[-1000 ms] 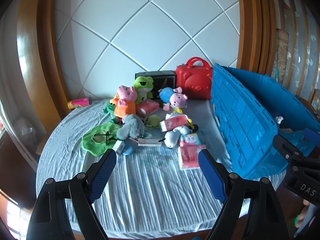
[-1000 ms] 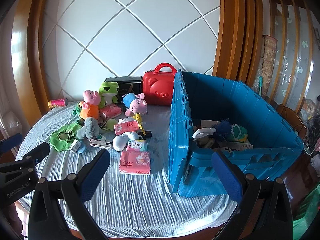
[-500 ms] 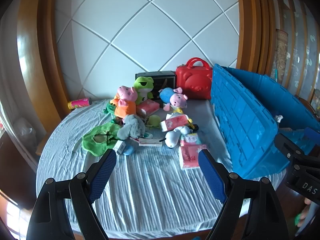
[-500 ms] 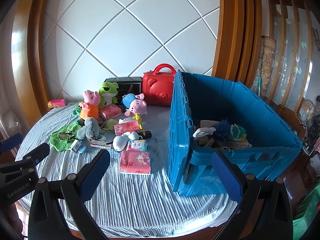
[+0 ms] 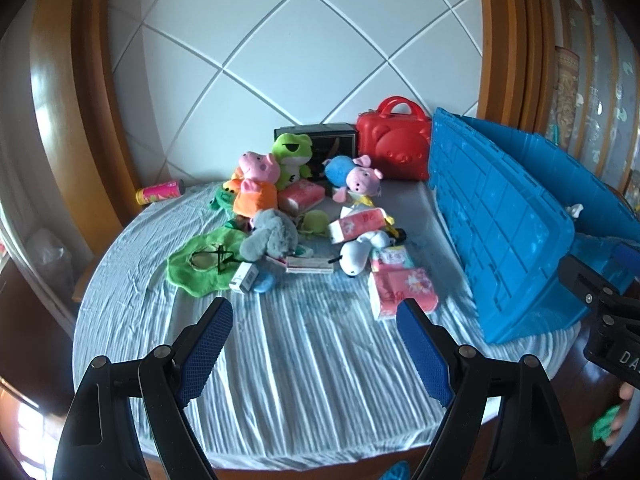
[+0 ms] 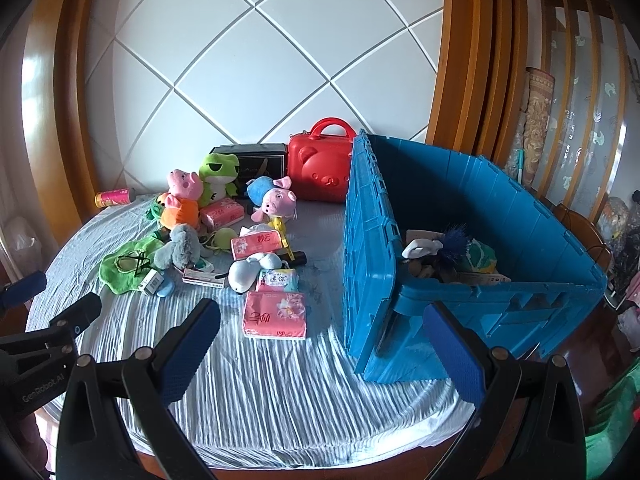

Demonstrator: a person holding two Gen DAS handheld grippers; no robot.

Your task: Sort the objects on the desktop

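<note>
Round table under a wrinkled pale cloth [image 5: 304, 364], quilted wall behind. Your left gripper [image 5: 316, 344] hung spread wide, empty; the pink tissue pack [image 5: 402, 292] lay just ahead-right of it, nearer than to your right gripper [image 6: 320, 344], also spread, beside the blue bin [image 6: 500, 320].

Two wrist fisheyes from the near table [image 5: 320, 360] edge, angled down, sharing toys and blue crate [image 6: 480, 200].

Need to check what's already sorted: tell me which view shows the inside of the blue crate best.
The right wrist view. It looks over the rim into the blue crate, showing the items already lying inside. The left wrist view shows mostly the crate's ribbed outer side wall, with only a sliver of its interior visible.
</note>
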